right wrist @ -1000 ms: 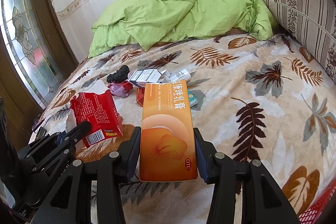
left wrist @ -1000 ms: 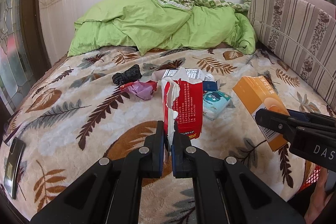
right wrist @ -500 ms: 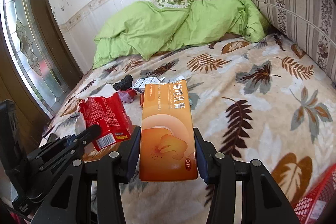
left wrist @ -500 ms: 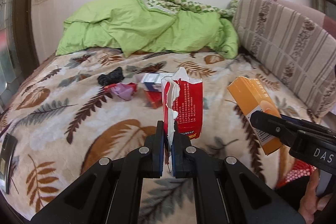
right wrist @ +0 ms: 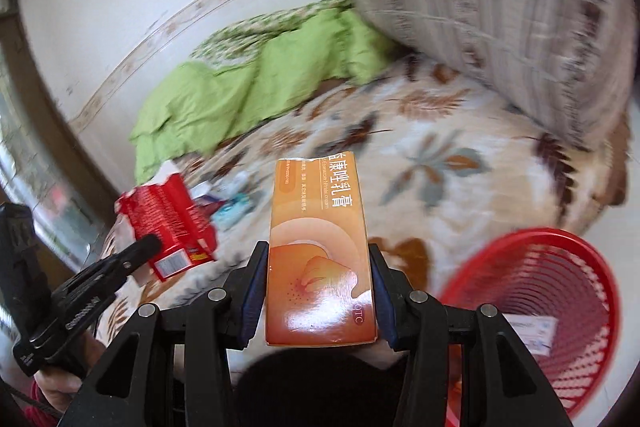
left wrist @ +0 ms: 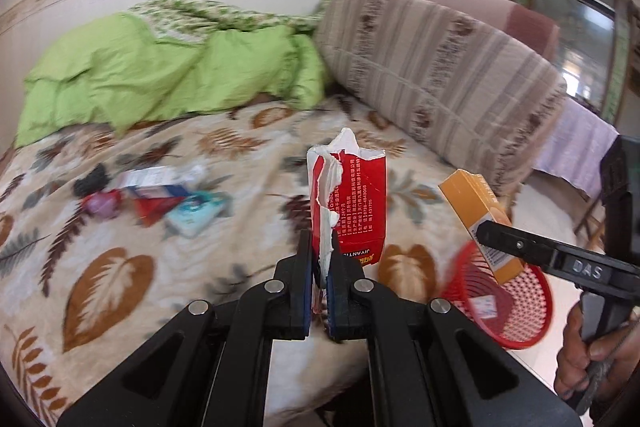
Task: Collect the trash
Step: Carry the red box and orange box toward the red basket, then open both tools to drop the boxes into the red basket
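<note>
Left wrist view is showing leftover litter [left wrist: 160, 197] (blurred) lying on the bed [left wrist: 120, 267]; left gripper [left wrist: 319, 269] is pinching a torn red carton [left wrist: 352, 203], right gripper [right wrist: 318, 291] clamping an orange box [right wrist: 320, 259] beside a red basket [right wrist: 560, 291].

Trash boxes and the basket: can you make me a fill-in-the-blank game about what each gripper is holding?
1. The left gripper is shut on a torn ____ box.
2. The right gripper is shut on an ____ box.
3. The mesh basket beside the bed is ____.
4. The crumpled quilt at the far end of the bed is ____.

Missing words: red; orange; red; green
</note>
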`<state>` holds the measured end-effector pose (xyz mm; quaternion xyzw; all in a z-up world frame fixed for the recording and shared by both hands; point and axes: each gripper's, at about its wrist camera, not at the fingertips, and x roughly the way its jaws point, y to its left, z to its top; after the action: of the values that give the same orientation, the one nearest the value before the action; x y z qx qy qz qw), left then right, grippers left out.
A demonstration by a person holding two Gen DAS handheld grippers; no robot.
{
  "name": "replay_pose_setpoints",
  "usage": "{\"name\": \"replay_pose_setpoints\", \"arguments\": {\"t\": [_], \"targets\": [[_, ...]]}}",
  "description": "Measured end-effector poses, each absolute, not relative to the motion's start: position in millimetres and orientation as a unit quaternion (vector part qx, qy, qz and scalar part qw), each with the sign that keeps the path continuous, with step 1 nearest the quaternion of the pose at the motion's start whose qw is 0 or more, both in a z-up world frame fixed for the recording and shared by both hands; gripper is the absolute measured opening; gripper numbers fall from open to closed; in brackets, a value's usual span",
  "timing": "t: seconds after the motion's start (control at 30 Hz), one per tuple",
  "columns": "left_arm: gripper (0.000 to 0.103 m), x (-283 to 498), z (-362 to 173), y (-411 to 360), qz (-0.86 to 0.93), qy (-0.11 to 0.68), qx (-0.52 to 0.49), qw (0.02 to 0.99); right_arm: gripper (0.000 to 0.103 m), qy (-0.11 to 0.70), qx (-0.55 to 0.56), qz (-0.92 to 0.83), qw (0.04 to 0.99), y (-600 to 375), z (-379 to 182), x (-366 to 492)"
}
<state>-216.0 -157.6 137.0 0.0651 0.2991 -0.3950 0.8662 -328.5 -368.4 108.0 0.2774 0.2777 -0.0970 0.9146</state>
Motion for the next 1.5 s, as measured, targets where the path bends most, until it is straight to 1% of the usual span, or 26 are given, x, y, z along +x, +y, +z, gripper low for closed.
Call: {"name": "replay_pose_setpoints", "arguments": {"t": [0.23,0.4,0.47,0.5,0.53,0.57,0.6,0.63,0.77,0.9,1.1,1.4,1.5], "targets": [[0.005,-261,130,-237,-0.499,0.34,0.093,0.792,0.05,0.266,0.33,-0.202,0.883,-444,93,-411],[0.005,-286,114,-289,-0.543,0.376,0.12,0.741,0.051,0.263,0.352,-0.244,0.864,-471,83,-441],[0.006,-294,108,-304,-0.554,0.383,0.133,0.727,0.054,0.27,0.364,-0.246,0.857,-478,77,-442],[0.009,-296,105,-309,-0.554,0.39,0.138,0.723,0.058,0.273,0.368,-0.245,0.855,-482,75,-444],[0.015,-296,103,-311,-0.554,0.394,0.139,0.72,0.061,0.274,0.367,-0.25,0.853,-483,75,-445],[0.018,-296,103,-311,-0.555,0.397,0.136,0.718,0.063,0.274,0.365,-0.254,0.853,-483,75,-446],[0.026,-294,103,-308,-0.554,0.396,0.134,0.72,0.064,0.274,0.363,-0.255,0.853,-484,76,-445],[0.033,-292,105,-304,-0.548,0.392,0.132,0.727,0.064,0.272,0.362,-0.254,0.855,-484,78,-443],[0.041,-272,118,-278,-0.526,0.378,0.115,0.753,0.067,0.275,0.355,-0.234,0.862,-478,83,-431],[0.055,-250,129,-243,-0.484,0.354,0.111,0.792,0.068,0.285,0.333,-0.191,0.878,-457,93,-399],[0.058,-206,128,-174,-0.403,0.345,0.094,0.843,0.068,0.309,0.281,-0.106,0.902,-404,107,-334],[0.058,-114,90,-66,-0.239,0.388,0.02,0.89,0.069,0.338,0.185,0.013,0.923,-312,123,-212],[0.058,-86,81,-38,-0.179,0.382,0.003,0.907,0.071,0.338,0.143,0.049,0.929,-281,128,-170]]}}
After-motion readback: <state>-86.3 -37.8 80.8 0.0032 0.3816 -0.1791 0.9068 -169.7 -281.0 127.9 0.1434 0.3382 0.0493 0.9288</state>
